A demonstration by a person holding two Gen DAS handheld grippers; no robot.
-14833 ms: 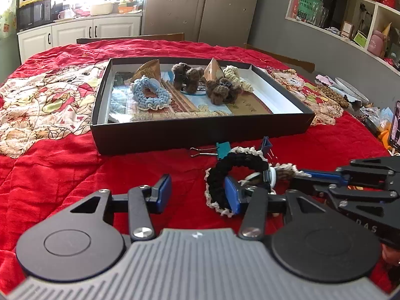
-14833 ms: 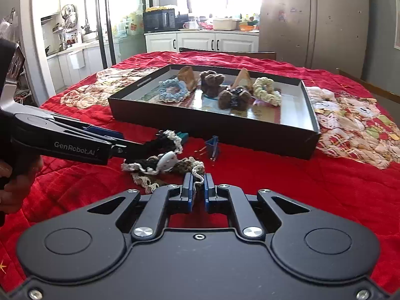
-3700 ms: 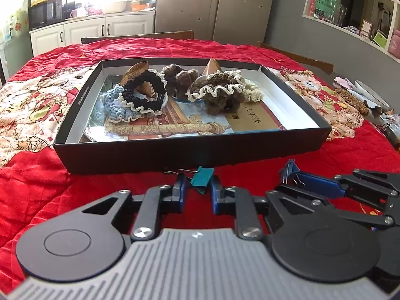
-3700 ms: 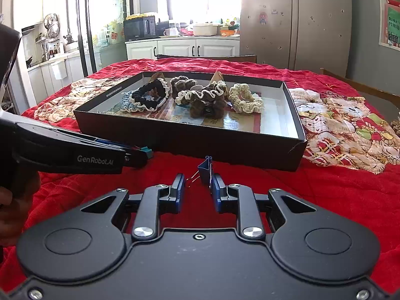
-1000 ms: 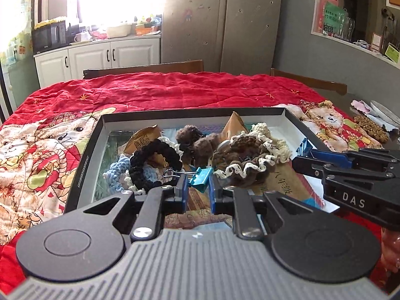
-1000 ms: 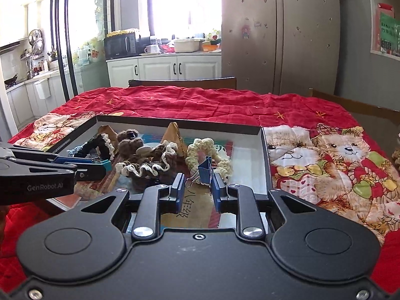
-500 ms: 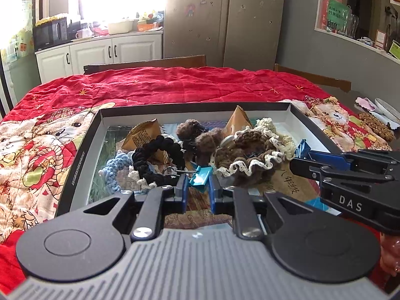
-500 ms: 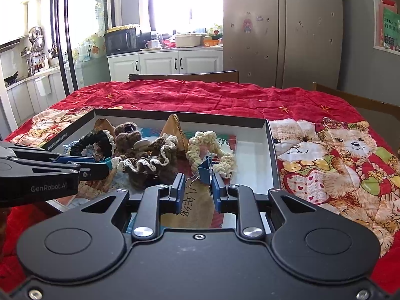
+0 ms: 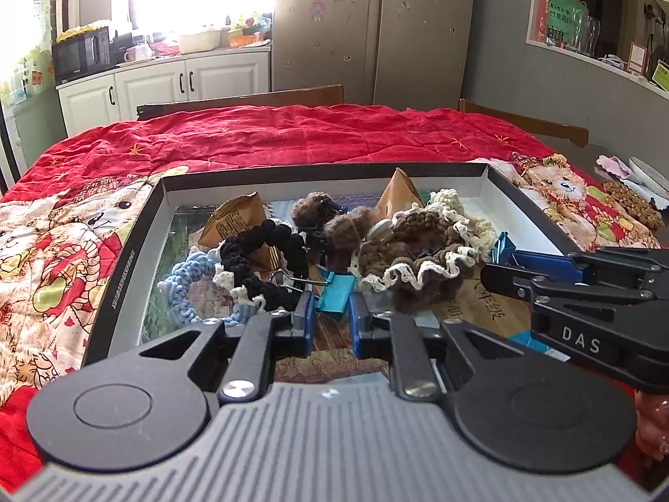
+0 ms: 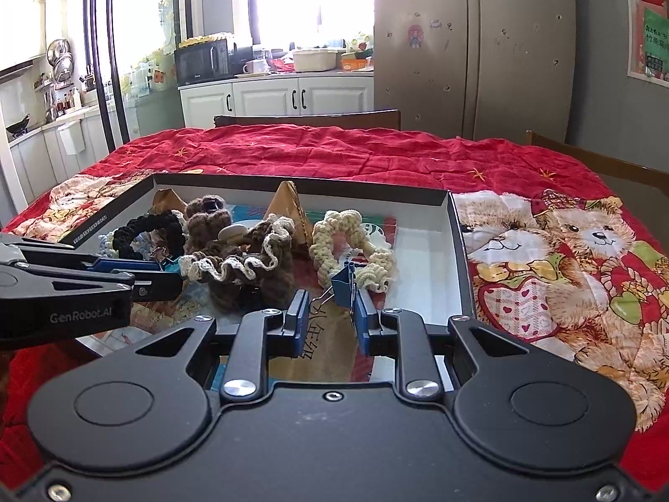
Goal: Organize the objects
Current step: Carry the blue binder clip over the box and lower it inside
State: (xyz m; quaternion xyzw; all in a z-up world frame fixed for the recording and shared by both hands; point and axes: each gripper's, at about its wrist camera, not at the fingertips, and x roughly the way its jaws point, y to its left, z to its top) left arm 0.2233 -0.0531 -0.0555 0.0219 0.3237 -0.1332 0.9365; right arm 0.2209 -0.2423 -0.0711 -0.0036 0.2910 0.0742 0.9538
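Note:
A black shallow box [image 9: 125,251] [image 10: 455,251] lies on the red quilt and holds several crocheted scrunchies. My left gripper [image 9: 330,313] hangs over the box's near part with its jaws parted; a teal binder clip [image 9: 334,293] sits between the fingertips, still touching. My right gripper [image 10: 328,313] is over the box's right part, its jaws open wider; a dark blue binder clip [image 10: 345,286] rests against the right finger, beside the cream scrunchie [image 10: 355,247]. The right gripper also shows in the left wrist view [image 9: 501,263].
In the box are black [image 9: 259,251], light blue [image 9: 184,284] and brown-and-cream [image 9: 414,263] scrunchies and two tan paper packets [image 9: 238,217]. Chairs stand at the table's far edge [image 9: 242,100]. Small items lie at the far right [image 9: 631,196].
Both grippers' jaws have spread since half a second ago, the right more than the left. Both have moved slightly lower and further over the box with their clips.

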